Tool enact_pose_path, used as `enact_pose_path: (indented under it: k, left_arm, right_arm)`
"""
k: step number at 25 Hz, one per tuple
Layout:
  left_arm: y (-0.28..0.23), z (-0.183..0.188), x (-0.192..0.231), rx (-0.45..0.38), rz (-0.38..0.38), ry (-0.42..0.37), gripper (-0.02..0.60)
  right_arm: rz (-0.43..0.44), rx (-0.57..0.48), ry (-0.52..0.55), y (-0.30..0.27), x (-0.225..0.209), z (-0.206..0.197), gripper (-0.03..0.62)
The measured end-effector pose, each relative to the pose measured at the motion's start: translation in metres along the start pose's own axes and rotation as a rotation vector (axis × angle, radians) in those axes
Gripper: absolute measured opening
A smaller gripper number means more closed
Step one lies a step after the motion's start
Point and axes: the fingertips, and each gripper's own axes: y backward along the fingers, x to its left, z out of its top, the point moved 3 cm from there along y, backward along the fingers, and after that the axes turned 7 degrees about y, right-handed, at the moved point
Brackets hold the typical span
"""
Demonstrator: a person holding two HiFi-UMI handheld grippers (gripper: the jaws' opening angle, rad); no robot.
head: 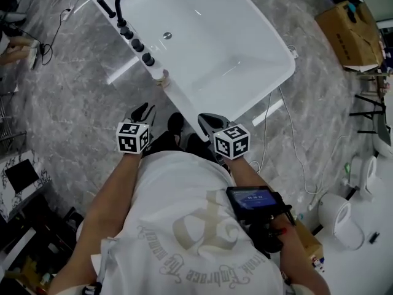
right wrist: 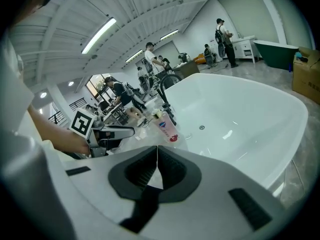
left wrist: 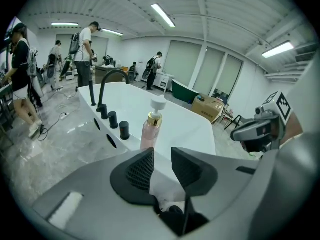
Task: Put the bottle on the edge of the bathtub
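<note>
Shows bottle (left wrist: 149, 134) upright on bathtub rim (head: 279, 72), left claw (left wrist: 162, 166) ajar, right claw (right wrist: 157, 166) closed, both empty; seemingly needs only withdrawal.

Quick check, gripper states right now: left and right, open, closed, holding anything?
Left gripper: open, nothing held; the bottle stands beyond it on the bathtub edge.
Right gripper: closed, empty.

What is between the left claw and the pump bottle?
Only bare white bathtub rim, as the left gripper view shows; the left claw is open, short of the pump bottle.
</note>
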Motion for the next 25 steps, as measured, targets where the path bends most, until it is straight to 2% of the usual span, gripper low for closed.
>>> enact_pose_path:
  k: [4,14,20,25]
  left_arm:
    - [0.017,0.003,-0.012,-0.054,-0.003,0.047,0.08]
    - [0.045,0.007,-0.03,-0.13,0.024,0.077,0.027]
    - [0.074,0.01,-0.046,-0.174,-0.024,0.078,0.014]
    - [0.086,0.027,-0.055,-0.221,-0.074,0.044,0.014]
  right_arm:
    - [0.019,0.003,0.029,0.004,0.004,0.002,0.006]
    - [0.084,-0.015,0.109,0.004,0.011,0.019,0.006]
    - [0.094,-0.071,0.138,0.016,0.016,0.034,0.006]
    - [0.141,-0.133,0.248,0.02,0.027,0.068,0.006]
